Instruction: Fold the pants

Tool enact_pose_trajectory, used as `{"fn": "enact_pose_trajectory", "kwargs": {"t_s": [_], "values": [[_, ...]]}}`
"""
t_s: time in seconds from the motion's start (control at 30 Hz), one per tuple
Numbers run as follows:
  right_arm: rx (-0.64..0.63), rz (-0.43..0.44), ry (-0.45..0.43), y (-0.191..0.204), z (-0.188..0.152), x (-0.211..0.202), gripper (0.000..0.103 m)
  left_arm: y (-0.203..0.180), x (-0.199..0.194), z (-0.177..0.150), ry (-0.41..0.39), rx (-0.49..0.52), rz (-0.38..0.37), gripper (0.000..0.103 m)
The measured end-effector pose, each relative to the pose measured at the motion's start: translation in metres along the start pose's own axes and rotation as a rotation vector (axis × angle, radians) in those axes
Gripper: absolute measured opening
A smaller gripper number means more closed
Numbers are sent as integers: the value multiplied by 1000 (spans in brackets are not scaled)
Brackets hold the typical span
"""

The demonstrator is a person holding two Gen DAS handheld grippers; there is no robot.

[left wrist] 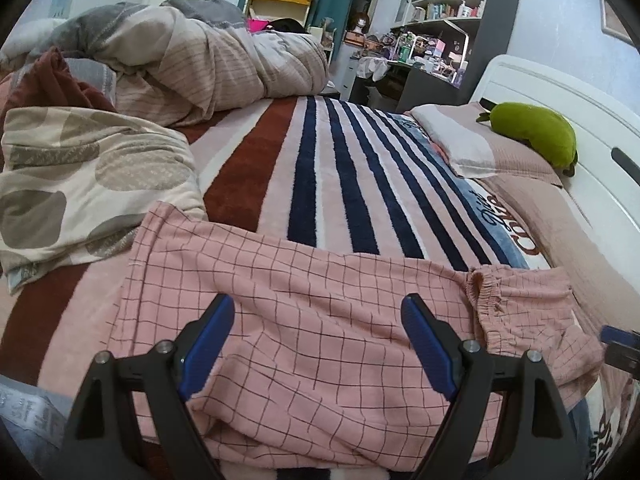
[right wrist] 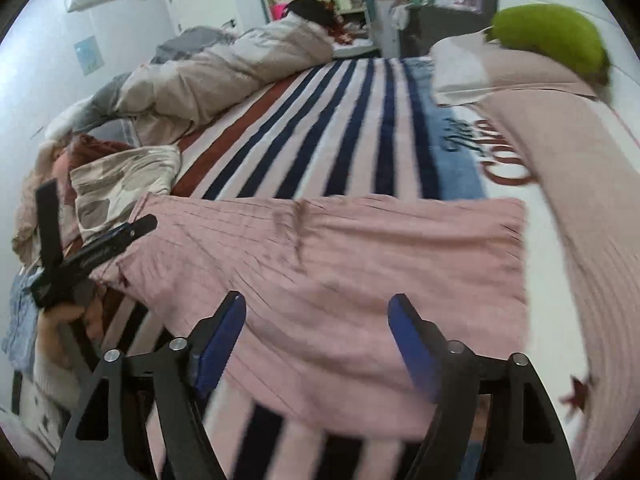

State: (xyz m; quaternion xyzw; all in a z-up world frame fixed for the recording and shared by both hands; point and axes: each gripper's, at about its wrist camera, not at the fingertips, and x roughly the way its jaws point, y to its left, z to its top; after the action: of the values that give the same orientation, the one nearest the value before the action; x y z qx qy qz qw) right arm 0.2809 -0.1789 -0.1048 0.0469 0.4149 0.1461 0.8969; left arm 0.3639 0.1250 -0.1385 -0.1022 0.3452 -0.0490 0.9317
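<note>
Pink checked pants (left wrist: 304,320) lie spread across the striped blanket (left wrist: 340,168), legs to the left and the elastic waistband (left wrist: 496,300) to the right. My left gripper (left wrist: 318,312) is open and empty, just above the middle of the pants. In the right wrist view, which is blurred, the pants (right wrist: 340,256) lie flat ahead. My right gripper (right wrist: 316,312) is open and empty over their near edge. The left gripper (right wrist: 100,248) also shows there at the left, held in a hand. The right gripper's tip (left wrist: 618,338) shows at the left wrist view's right edge.
A cream patterned quilt (left wrist: 80,184) lies bunched by the pant legs. A rolled duvet (left wrist: 192,60) lies at the far end of the bed. A pillow (left wrist: 472,140) with a green plush toy (left wrist: 536,132) rests against the white headboard (left wrist: 568,92). Cluttered shelves (left wrist: 440,8) stand beyond.
</note>
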Motion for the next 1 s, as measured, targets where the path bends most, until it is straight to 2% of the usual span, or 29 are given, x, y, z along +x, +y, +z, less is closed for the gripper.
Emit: {"fn": "enact_pose_trajectory", "kwargs": {"t_s": [0.1, 0.17, 0.23, 0.3, 0.37, 0.5, 0.57, 0.7, 0.93, 0.97, 1.0], "values": [[43, -1, -60, -23, -24, -24, 74, 0, -12, 0, -25, 5, 32, 83], [45, -2, -69, -32, -34, -35, 74, 3, -31, -8, -52, -10, 42, 83], [23, -13, -90, -39, -40, -50, 74, 15, -51, -26, -67, -96, 18, 86], [8, -19, -142, -45, -47, -65, 75, 25, -58, -41, -45, -166, 3, 89], [10, -17, -164, -49, -51, -74, 75, 34, -57, -57, 13, -224, 9, 89], [67, 76, -174, -59, -53, -81, 75, 38, -50, -72, 51, -273, -2, 89], [65, 92, -180, -56, -53, -82, 75, 36, -42, -70, 61, -284, 40, 89], [70, 118, -190, -56, -53, -84, 75, 39, -30, -62, 53, -309, 56, 89], [125, 138, -176, -66, -50, -73, 75, 50, 8, -41, 51, -277, 99, 89], [133, 140, -174, -67, -50, -71, 75, 51, 14, -38, 54, -273, 102, 86], [138, 141, -170, -67, -49, -68, 75, 54, 18, -37, 57, -280, 101, 79]]}}
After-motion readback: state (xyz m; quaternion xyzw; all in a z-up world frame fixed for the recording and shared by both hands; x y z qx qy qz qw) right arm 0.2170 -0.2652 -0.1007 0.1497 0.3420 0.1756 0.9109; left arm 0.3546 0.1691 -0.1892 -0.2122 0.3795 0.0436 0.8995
